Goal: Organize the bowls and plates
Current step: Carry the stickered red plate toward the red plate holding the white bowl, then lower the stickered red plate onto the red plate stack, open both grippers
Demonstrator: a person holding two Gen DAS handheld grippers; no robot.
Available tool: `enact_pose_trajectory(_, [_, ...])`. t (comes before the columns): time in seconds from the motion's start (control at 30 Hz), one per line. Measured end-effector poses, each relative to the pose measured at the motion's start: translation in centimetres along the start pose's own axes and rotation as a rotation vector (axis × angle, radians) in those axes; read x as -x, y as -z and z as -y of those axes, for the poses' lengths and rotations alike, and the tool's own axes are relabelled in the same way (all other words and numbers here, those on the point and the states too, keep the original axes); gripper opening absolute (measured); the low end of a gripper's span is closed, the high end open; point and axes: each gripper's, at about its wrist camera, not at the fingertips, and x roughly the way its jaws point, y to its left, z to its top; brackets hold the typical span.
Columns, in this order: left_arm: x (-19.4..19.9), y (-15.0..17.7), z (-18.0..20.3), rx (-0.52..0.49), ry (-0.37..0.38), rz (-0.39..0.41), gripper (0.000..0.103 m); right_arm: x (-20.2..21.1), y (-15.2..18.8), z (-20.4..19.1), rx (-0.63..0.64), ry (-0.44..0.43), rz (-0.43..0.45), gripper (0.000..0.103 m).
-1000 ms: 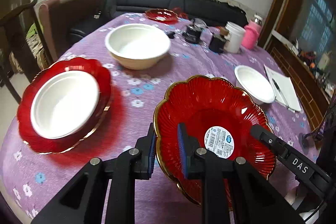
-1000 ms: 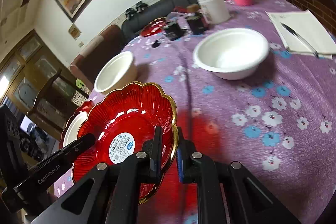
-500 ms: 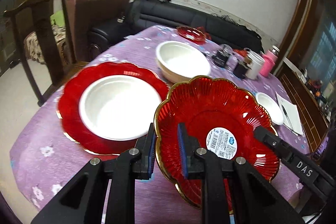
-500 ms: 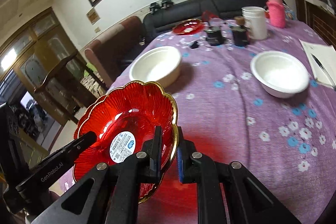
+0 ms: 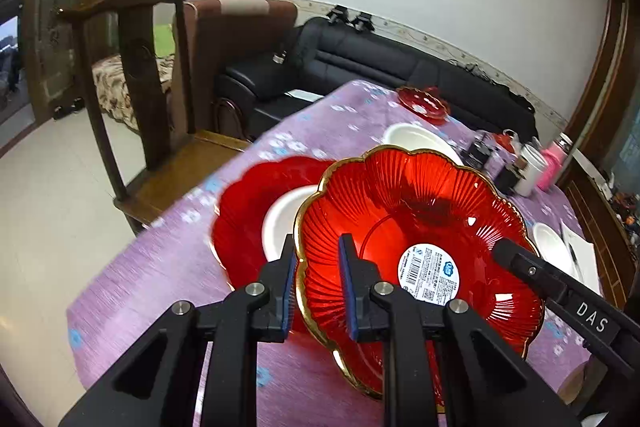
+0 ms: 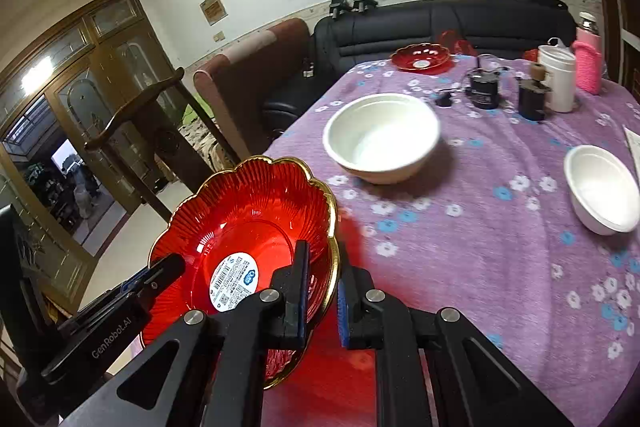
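A red scalloped glass plate (image 5: 420, 219) (image 6: 248, 219) with a gold rim and a white barcode sticker hangs above the purple flowered table (image 6: 500, 247), held from both sides. My left gripper (image 5: 318, 267) is shut on its left rim. My right gripper (image 6: 322, 275) is shut on its right rim. Just beyond and below it in the left wrist view lies another red plate (image 5: 244, 211) with a white dish (image 5: 280, 223) in it, partly hidden. A large white bowl (image 6: 380, 143) and a small white bowl (image 6: 600, 187) stand farther on. A small red dish (image 6: 420, 57) sits at the far end.
A dark wooden chair (image 5: 132, 67) stands by the table's left edge (image 5: 168, 239), with a black sofa (image 5: 380, 67) behind. At the far right are a white cup (image 6: 558, 79), a pink bottle (image 6: 588, 63), dark jars (image 6: 486, 89) and a notebook (image 5: 576, 255).
Both grippers have carried the red plate to the left and slightly up. It now overlaps the red plate with the white dish near the table's left edge. Both grips are unchanged.
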Motion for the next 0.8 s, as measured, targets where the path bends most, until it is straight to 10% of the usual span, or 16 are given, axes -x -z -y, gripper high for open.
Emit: enact_pose_trajectory(0.8, [-5.9, -2.4, -2.9, -0.025, -0.053, -0.076, 0.019, -6.8, -1.7, -1.3, -0.031, 0.027, -0.092, 0.013])
